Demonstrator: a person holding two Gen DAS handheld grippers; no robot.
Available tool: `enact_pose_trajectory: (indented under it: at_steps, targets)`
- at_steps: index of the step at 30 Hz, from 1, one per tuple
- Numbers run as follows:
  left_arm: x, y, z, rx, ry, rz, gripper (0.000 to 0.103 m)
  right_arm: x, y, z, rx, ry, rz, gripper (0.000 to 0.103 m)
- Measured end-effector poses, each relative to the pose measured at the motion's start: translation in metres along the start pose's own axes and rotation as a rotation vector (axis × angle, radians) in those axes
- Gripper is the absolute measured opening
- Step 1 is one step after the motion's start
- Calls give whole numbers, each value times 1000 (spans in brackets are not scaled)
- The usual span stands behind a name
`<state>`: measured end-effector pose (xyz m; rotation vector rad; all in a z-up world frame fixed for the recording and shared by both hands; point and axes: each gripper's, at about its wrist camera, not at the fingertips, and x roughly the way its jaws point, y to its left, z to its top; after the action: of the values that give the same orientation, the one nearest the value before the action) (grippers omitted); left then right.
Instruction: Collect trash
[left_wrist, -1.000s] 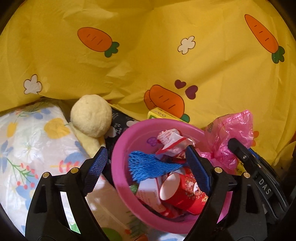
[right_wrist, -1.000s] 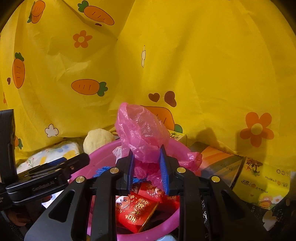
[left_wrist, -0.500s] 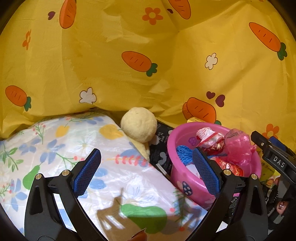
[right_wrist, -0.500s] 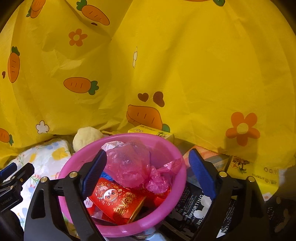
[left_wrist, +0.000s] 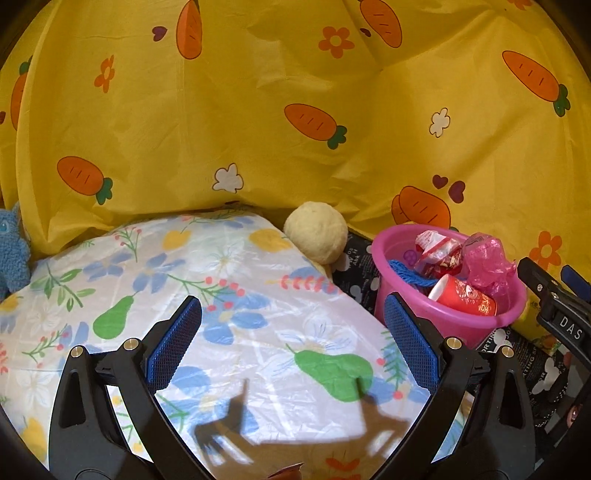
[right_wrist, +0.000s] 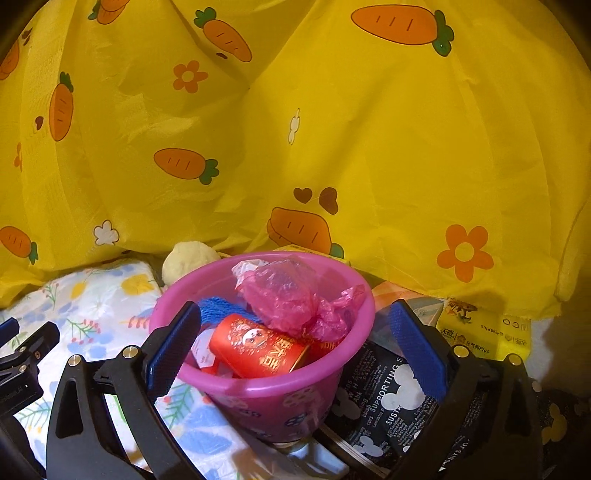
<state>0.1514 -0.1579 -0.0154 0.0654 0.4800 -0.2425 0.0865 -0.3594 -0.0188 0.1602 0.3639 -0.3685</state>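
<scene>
A pink plastic bucket (right_wrist: 343, 363) stands on the surface and holds trash: a crumpled pink plastic bag (right_wrist: 291, 295), a red paper cup (right_wrist: 258, 347), a blue net (right_wrist: 218, 308) and a white-red wrapper (left_wrist: 436, 245). My right gripper (right_wrist: 295, 347) is open and empty, drawn back just in front of the bucket. My left gripper (left_wrist: 291, 350) is open and empty over the floral cloth, left of the bucket (left_wrist: 417, 306). The pink bag (left_wrist: 485, 260) and the cup (left_wrist: 461, 295) also show in the left wrist view.
A floral white cloth (left_wrist: 184, 295) covers the surface. A cream plush ball (left_wrist: 316, 232) lies behind it, a blue plush toy (left_wrist: 11, 251) at far left. A yellow carrot-print sheet (right_wrist: 332, 129) hangs behind. A black printed bag (right_wrist: 388, 402) and yellow box (right_wrist: 484, 332) lie right of the bucket.
My right gripper opened, let the pink bag drop into the bucket, and pulled back. My left gripper moved left and back, away from the bucket.
</scene>
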Motion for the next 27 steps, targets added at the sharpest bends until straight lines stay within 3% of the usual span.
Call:
enact_pose_trajectory:
  at_steps: [12,27]
  targets:
    - [-70,41,-25,-46,-49,87,97,-58,42,-22,-47,20,65,97]
    - [-135,75,-61,-87,-65,125,97,-130,69,-48,-87,-5,131,97]
